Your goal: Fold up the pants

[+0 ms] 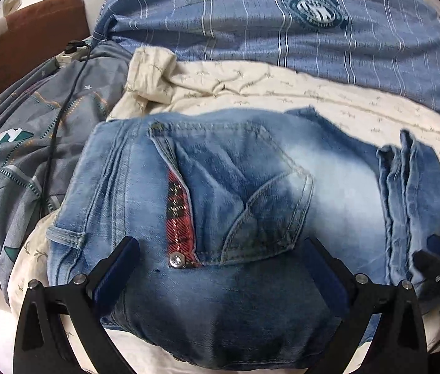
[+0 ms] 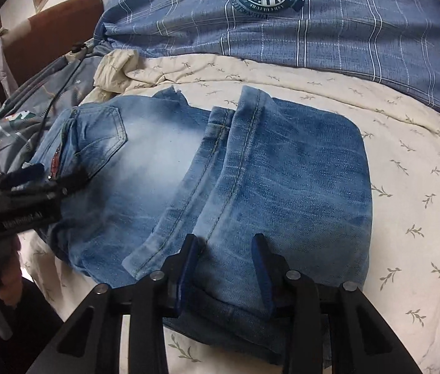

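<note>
Faded blue jeans (image 1: 251, 187) lie folded on the cream bedspread (image 1: 282, 93). Their back pocket (image 1: 266, 212) and a red plaid trim face up, and the leg cuffs (image 2: 244, 143) are folded over toward the waist. My left gripper (image 1: 220, 249) is wide open, its fingers either side of the waist end near the pocket. My right gripper (image 2: 226, 246) is open, its fingers straddling the near edge of the folded leg part (image 2: 282, 187). The left gripper also shows in the right wrist view (image 2: 54, 174), and the right gripper at the left wrist view's right edge (image 1: 434, 258).
A blue plaid pillow (image 1: 282, 31) with a round emblem lies behind the jeans. A grey patterned quilt (image 1: 17, 155) with a black cable over it is bunched at the left. A brown headboard or chair (image 1: 26, 40) stands at the far left.
</note>
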### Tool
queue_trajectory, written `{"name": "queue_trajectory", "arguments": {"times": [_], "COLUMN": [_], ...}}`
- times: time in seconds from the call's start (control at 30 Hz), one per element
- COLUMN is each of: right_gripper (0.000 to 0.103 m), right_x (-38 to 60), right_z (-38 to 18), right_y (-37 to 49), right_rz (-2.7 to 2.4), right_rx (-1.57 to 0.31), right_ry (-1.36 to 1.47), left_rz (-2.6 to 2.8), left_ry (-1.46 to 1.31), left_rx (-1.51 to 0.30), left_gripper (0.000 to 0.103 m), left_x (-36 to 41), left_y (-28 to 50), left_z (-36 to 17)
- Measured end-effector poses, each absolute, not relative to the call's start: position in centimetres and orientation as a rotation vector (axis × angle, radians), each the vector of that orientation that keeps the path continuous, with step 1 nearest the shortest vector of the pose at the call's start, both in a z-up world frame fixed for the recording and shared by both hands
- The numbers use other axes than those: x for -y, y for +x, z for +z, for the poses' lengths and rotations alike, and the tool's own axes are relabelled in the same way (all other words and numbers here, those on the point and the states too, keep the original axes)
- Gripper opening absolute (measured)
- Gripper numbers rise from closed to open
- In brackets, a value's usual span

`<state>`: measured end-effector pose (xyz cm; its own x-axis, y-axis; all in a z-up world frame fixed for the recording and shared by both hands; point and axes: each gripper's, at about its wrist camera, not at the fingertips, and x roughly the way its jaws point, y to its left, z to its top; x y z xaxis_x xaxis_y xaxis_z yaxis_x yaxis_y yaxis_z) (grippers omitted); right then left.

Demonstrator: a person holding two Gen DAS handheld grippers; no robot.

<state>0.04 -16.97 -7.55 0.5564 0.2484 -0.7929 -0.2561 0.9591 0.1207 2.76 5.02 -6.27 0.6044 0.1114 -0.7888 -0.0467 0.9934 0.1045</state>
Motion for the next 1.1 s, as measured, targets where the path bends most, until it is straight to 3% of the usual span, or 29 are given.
{"name": "queue_trajectory", "arguments": {"times": [1.1], "right_gripper": [0.041], "right_x": [17.7], "right_z": [-7.6], "right_y": [-0.1], "right_rz": [0.343], "right_rx": [-0.934], "right_ry": [0.02], "left_rz": [0.088], "left_ry": [0.128], "left_rx": [-0.901], "left_gripper": [0.103], "left_x": [-4.8], "left_y": [2.3], "left_z": [-7.9]}}
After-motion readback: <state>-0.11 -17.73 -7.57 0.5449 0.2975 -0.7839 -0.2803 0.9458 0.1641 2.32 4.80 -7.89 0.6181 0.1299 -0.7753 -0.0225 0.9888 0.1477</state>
